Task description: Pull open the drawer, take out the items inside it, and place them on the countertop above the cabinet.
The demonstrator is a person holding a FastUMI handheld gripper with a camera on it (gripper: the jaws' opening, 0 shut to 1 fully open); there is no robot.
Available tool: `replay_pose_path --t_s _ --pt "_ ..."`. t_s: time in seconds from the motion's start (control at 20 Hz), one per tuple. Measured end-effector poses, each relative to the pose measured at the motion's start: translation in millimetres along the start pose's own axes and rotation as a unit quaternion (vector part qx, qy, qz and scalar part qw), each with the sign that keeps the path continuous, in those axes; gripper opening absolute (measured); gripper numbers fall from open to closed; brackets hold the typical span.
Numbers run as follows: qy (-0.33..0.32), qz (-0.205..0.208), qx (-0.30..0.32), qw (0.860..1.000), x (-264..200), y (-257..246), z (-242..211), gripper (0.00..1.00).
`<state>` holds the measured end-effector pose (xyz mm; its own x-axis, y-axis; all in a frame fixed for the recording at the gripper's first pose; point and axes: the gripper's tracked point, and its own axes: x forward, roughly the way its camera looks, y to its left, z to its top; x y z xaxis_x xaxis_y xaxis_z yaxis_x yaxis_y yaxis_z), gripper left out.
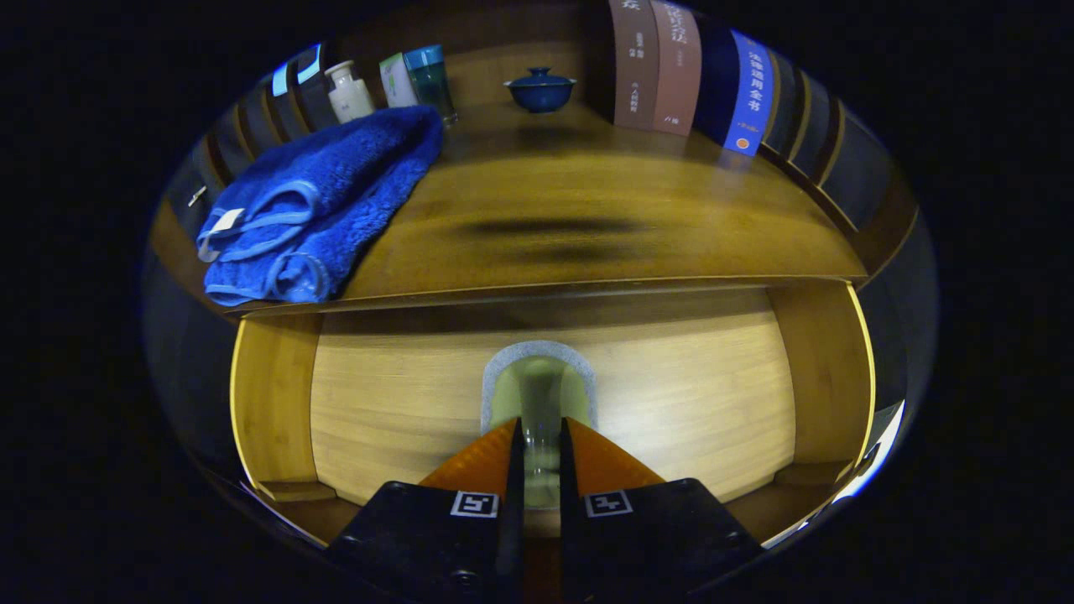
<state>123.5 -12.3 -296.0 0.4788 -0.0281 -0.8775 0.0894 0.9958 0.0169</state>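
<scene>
The wooden drawer (273, 394) stands pulled open below the countertop (638, 193). On the drawer floor lies a small cup-like item (537, 347) with a grey speckled rim and a pale green inside. Its near part reaches back between my fingers. My gripper (539, 426) is down in the drawer, its two fingers drawn close together and pressing on that near part. I cannot make out the item's full shape, since the fingers hide its lower end.
A folded blue towel (327, 201) lies on the left of the countertop. Behind it stand a white bottle (348, 91), a tube and a teal cup (430, 75). A blue lidded bowl (540, 88) sits at the back, with upright books (671, 67) to its right.
</scene>
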Motion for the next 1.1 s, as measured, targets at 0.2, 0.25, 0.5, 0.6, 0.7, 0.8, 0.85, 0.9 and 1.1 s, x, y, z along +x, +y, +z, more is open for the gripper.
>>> replay_pose_path --t_s 0.2,0.25,0.5,0.6,0.7,0.8,0.85,0.9,1.1 --pt "-0.076 -0.001 -0.001 0.997 -55 -6 14 0.22" --pt "-0.099 0.0 0.0 0.995 -71 -5 22 0.22" --pt "-0.19 0.008 0.006 0.982 -112 -3 85 0.22" --pt "-0.194 0.015 0.01 0.981 -110 2 108 0.22" --pt "-0.194 0.022 0.015 0.981 -100 5 134 0.22" --pt "-0.193 0.022 0.018 0.981 -85 6 158 0.22" --pt "-0.19 0.023 0.016 0.981 -79 7 165 0.22" --pt "-0.187 0.024 0.015 0.982 -71 9 176 0.22" --pt "-0.167 0.016 0.004 0.986 -37 8 207 0.22"
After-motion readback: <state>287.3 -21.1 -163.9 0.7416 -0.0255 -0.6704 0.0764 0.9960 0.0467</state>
